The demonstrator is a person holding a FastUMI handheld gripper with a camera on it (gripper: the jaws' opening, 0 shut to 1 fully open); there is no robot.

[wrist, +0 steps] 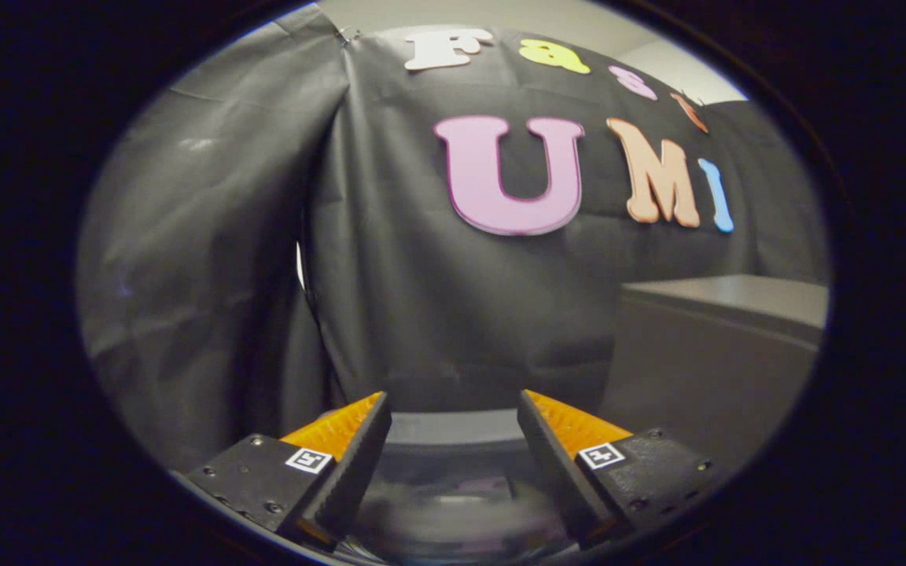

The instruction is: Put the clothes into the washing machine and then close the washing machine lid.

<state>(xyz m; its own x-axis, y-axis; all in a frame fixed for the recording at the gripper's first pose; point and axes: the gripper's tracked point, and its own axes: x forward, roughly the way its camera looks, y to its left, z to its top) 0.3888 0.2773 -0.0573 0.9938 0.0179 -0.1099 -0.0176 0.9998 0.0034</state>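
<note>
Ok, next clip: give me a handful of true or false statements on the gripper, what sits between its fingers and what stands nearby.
1. The gripper has its fingers spread apart with nothing held between them. True.
2. A piece of clothing is pinched between the fingers. False: the gap between them holds no cloth.
3. Below and between the fingers lies a blurred grey and glassy surface, too unclear to say whether it is the washing machine's lid. True.
4. A grey cabinet stands beyond the fingers, off to one side. True.
5. The cabinet touches one of the fingers. False: it stands well behind them.
6. The wall ahead is bare white plaster. False: a black cloth wall hangs beyond the fingers.
</note>
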